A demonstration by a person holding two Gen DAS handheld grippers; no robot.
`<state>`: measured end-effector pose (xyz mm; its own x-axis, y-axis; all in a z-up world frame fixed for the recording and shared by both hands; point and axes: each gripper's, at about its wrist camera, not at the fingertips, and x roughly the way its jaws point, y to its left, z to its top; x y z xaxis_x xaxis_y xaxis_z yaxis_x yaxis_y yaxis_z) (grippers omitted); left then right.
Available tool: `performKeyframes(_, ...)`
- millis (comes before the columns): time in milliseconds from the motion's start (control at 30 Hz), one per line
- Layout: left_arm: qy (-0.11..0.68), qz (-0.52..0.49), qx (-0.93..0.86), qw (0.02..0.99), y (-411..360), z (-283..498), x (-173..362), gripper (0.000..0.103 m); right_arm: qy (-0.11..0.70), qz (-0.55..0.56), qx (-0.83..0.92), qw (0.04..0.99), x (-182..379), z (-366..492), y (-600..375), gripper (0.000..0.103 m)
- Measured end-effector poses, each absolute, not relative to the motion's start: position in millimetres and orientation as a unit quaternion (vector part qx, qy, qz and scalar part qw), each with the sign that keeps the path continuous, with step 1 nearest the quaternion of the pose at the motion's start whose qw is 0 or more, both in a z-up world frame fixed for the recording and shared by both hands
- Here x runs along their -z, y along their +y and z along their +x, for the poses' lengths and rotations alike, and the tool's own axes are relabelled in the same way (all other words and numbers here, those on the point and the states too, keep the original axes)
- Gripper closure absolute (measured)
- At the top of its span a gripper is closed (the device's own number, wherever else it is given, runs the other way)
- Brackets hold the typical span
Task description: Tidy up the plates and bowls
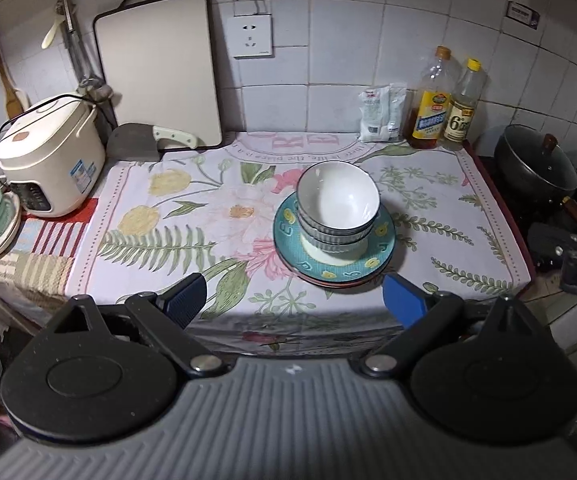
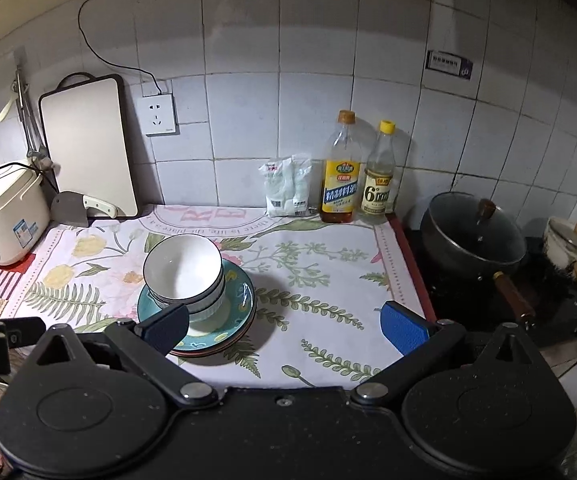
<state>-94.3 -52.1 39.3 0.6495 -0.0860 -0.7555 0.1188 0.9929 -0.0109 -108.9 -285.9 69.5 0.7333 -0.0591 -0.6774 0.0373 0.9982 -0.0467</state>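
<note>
Three white ribbed bowls (image 1: 336,208) nest in one stack – the top one empty – on a teal patterned plate (image 1: 288,236) that lies on a red-rimmed plate (image 1: 330,283), on the floral-clothed desk (image 1: 168,208). The stack sits at 12 o'clock from the left claw (image 1: 294,302), at 10 o'clock from the right claw (image 2: 286,330); both claws gape wide, holding nothing.

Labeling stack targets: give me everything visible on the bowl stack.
The bowl stack is three nested bowls, upright: glossy white insides, dark rims, ribbed grey outer walls, ceramic by the look. The top bowl looks empty. The stack rests on the teal patterned plate, itself atop other plates, on the floral cloth. Neither gripper touches it.
</note>
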Motion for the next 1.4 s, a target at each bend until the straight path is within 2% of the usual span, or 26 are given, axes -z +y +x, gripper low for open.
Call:
performKeyframes(333, 0.409, 0.060, 0.028, 0.910, -53.5, -101.3, -44.9, 0.007, 0.361, -0.026, 0.019, 0.932, -77.8, -124.8, -275.6, 0.000)
performKeyframes(1400, 0.400, 0.047, 0.051, 0.914, -63.5, -104.3, -33.7, 0.007, 0.353, -0.029, 0.044, 0.934, -68.1, -135.2, -274.0, 0.000)
